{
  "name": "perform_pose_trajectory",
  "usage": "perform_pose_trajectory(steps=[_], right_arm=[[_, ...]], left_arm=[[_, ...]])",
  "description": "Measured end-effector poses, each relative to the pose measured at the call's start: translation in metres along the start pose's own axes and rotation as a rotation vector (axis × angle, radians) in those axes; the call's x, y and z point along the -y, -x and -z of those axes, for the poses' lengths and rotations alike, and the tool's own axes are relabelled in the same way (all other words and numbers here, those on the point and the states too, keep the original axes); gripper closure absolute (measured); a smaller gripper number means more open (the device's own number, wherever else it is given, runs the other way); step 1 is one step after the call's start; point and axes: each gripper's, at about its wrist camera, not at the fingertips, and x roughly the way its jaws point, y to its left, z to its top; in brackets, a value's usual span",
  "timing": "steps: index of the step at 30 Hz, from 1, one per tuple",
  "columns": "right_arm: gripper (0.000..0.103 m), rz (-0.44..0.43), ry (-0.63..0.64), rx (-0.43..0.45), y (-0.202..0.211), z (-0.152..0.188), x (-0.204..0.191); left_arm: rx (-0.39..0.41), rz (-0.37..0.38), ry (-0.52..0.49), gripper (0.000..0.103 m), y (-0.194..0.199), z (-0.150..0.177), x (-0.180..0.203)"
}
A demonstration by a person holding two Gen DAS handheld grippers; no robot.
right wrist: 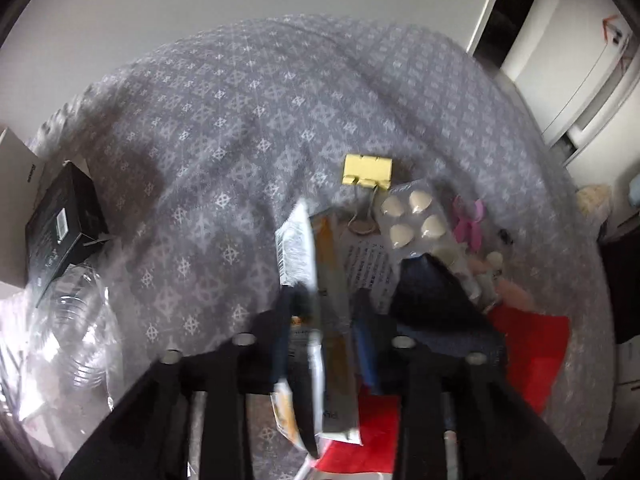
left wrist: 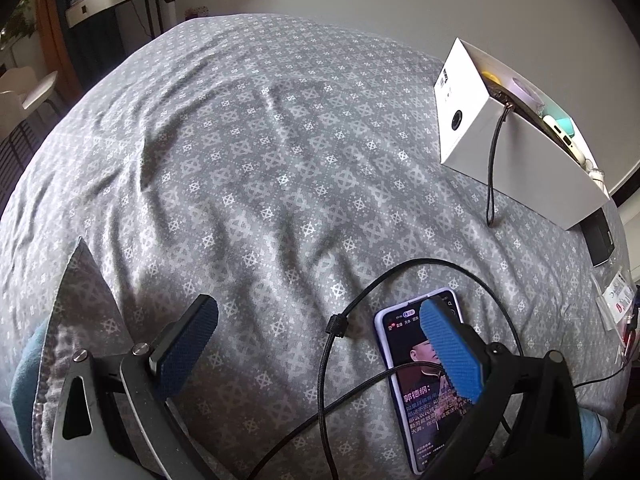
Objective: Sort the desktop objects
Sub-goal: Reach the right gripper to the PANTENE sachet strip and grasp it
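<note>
1. Left tool (left wrist: pixel 320 328): jaws spread wide, nothing between the pads; it hangs over the grey patterned bedspread (left wrist: pixel 260 140).
2. Lit smartphone (left wrist: pixel 420 392) lies under its right finger, with a black cable (left wrist: pixel 332 360) looped across it.
3. White open box (left wrist: pixel 516 152), holding small items, sits far ahead to the right.
4. Right tool (right wrist: pixel 324 320): jaws part-closed around a flat sachet (right wrist: pixel 320 280); blur hides whether the pads press on it.
5. Just ahead: yellow binder clip (right wrist: pixel 367 172), blister pack of tablets (right wrist: pixel 414 216).

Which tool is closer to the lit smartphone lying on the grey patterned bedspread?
Left. The left tool hovers open right over the lit smartphone, one finger overlapping its screen. The right tool has a flat printed packet between its fingers; no phone appears in its view.
</note>
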Motion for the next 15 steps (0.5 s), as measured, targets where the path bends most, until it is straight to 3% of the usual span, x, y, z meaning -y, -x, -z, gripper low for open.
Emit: perform_pose_trajectory(steps=[2,5,9,10,13,14,15], right_arm=[[0.032,-0.058,-0.033,-0.019,-0.007,0.002,0.004],[0.023,-0.013,0.054,0.0,-0.014,0.006,-0.01],[0.023,0.105,0.192,0.02,-0.024,0.011,-0.038],[0.025,0.129,0.205,0.029,-0.024,0.013,-0.043],[0.043,0.12,0.157,0.06,-0.014,0.014,-0.041],[0.06,0.116,0.133,0.073,-0.01,0.015,-0.036],[0.069,0.107,0.103,0.079,-0.005,0.015,-0.029]], left_arm=[[-0.006,-0.007,-0.006,0.001,-0.002,0.001,0.002],[-0.015,-0.025,-0.029,0.001,-0.005,0.003,0.007],[-0.03,-0.042,-0.056,0.001,-0.009,0.005,0.012],[-0.031,-0.045,-0.063,0.001,-0.009,0.005,0.014],[-0.026,-0.054,-0.076,0.001,-0.007,0.005,0.015],[-0.024,-0.053,-0.075,0.001,-0.007,0.005,0.015],[-0.024,-0.05,-0.07,0.001,-0.007,0.005,0.014]])
